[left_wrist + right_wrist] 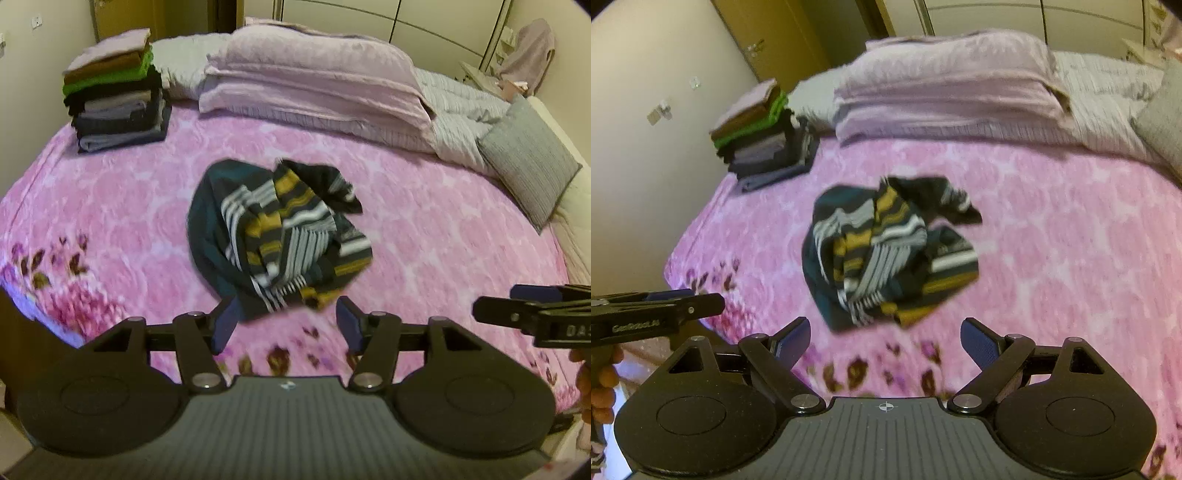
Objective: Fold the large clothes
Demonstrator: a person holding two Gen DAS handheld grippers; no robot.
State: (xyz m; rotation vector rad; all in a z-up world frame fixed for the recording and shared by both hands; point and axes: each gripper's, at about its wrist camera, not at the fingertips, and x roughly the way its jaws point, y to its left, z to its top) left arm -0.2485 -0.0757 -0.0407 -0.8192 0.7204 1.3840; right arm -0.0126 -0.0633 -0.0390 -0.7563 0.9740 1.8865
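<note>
A striped garment (279, 240) lies in a crumpled heap near the middle of the bed (461, 236), on the pink flowered cover, a bit closer to the near edge than to the pillows. It is dark green with yellow, white and grey stripes. Nothing is touching it.

The left gripper (286, 321) hangs just above the near side of the heap. Its jaws are partly apart and there is nothing between them. The right gripper (884, 341) is beside it, with its jaws spread wide and nothing in them either. Both point down at the heap.

What could go wrong? The heap is all bunched up, so I cannot tell where a sleeve or the hem is. A gripper might pinch 2 layers at once, and then the garment would lift as a lump and not open flat. A gripper that dips too low could also catch the pink cover and drag it. The 2 grippers are close together, so they might bump. The pictures are a little blurry, which makes aiming harder.

Now the count. There is 1 loose garment to fold. There is 1 stack of folded clothes (118, 96) at the far left corner of the bed; I count about 8 pieces, but the dark ones run together. There is 1 big folded lilac blanket (314, 81) along the far edge and 1 grey cushion (528, 170) at the right edge.
</note>
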